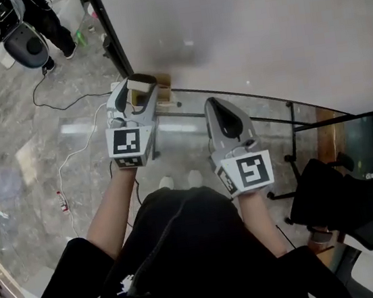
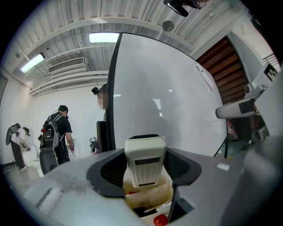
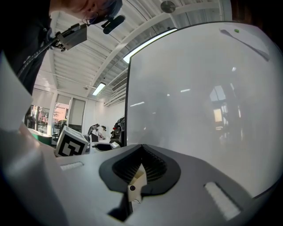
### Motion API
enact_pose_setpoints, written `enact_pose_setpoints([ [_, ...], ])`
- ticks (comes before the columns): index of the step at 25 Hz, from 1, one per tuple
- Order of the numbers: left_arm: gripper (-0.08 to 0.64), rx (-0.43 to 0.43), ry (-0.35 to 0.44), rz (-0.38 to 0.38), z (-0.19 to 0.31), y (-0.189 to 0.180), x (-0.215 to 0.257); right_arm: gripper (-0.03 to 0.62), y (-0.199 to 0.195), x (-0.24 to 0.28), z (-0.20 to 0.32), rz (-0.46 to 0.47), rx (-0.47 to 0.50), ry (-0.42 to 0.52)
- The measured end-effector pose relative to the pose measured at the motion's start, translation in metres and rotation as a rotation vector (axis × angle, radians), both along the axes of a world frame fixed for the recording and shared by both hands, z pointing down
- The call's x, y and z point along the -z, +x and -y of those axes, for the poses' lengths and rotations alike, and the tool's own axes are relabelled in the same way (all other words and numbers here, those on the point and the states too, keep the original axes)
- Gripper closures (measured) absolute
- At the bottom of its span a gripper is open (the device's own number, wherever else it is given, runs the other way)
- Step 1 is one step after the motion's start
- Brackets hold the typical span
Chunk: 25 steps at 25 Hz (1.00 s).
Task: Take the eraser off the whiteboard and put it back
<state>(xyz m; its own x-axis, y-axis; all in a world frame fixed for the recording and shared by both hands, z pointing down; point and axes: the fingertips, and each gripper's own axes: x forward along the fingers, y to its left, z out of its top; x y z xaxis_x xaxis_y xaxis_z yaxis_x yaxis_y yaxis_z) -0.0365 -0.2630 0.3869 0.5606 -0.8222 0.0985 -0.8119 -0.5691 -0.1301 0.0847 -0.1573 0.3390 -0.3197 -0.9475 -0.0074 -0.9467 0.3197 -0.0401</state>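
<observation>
Whiteboard [image 1: 259, 26]: upright, bare, close ahead. Eraser [image 2: 145, 161]: seemingly off the board, clamped in my left tongs [image 1: 139, 93]. Right tongs [image 1: 216, 107]: closed together, empty. Outstanding: putting the eraser back.

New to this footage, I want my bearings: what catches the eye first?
The big whiteboard fills the space ahead. The left gripper holds a pale eraser between its fingers near the board's left edge, while the right gripper, fingers together and empty, points at the board beside it.
</observation>
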Motion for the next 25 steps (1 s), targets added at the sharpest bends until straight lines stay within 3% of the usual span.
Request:
enact_pose_setpoints([
  [7, 0.291, -0.016, -0.016, 0.038, 0.007, 0.003, -0.017, 0.583, -0.002, -0.006, 0.006, -0.008, 0.004, -0.01],
  [25, 0.291, 0.035, -0.037, 0.028, 0.021, 0.009, -0.029, 0.583, 0.001, -0.015, 0.003, -0.022, 0.009, -0.042],
])
